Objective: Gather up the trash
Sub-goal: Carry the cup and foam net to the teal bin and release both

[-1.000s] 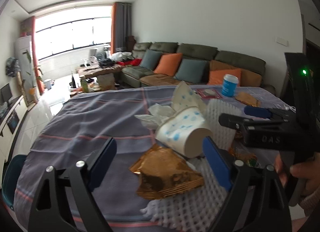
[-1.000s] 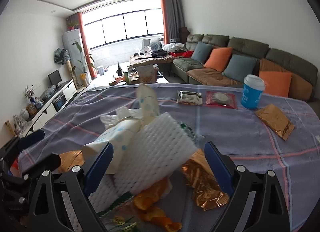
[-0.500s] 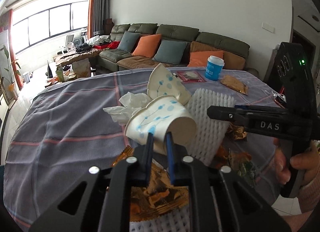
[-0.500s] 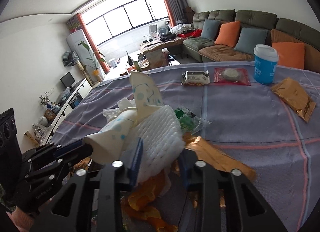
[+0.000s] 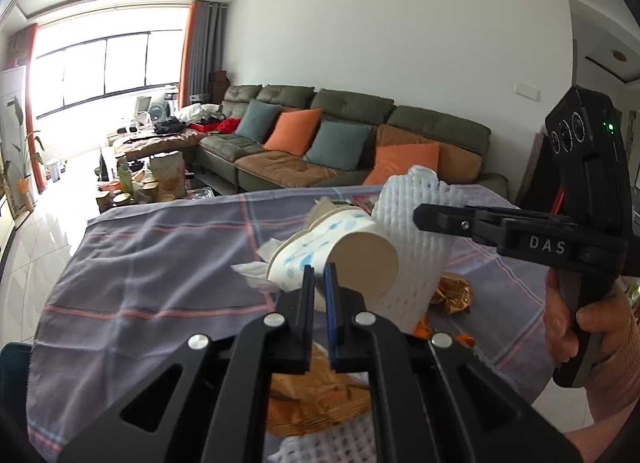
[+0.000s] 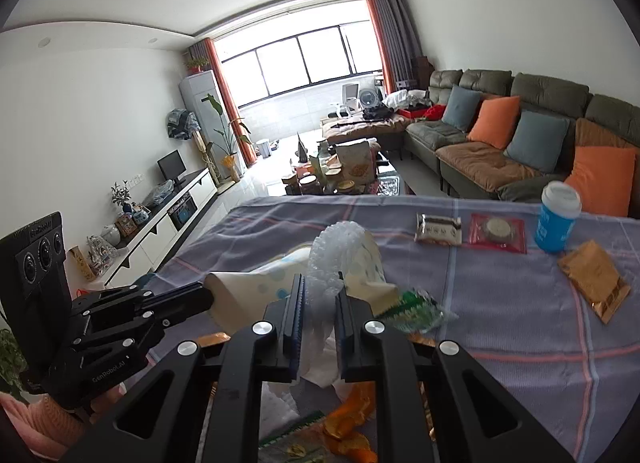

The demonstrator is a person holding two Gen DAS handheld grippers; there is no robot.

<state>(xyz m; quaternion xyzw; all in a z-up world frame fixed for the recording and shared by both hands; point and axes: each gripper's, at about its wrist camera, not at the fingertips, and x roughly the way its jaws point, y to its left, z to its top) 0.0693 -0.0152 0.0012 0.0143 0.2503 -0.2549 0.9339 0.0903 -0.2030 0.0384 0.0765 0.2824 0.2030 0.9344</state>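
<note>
Above the table [image 6: 500,303], grippers pinch cup [image 5: 340,259] and foam [image 6: 332,263].

Both views are taken low and close over the desk [image 5: 132,247], along each claw. The sofa [image 5: 320,135] is faced from the left, the window [image 6: 304,59] from the right; the trash pile [image 6: 340,263] is shared.
</note>
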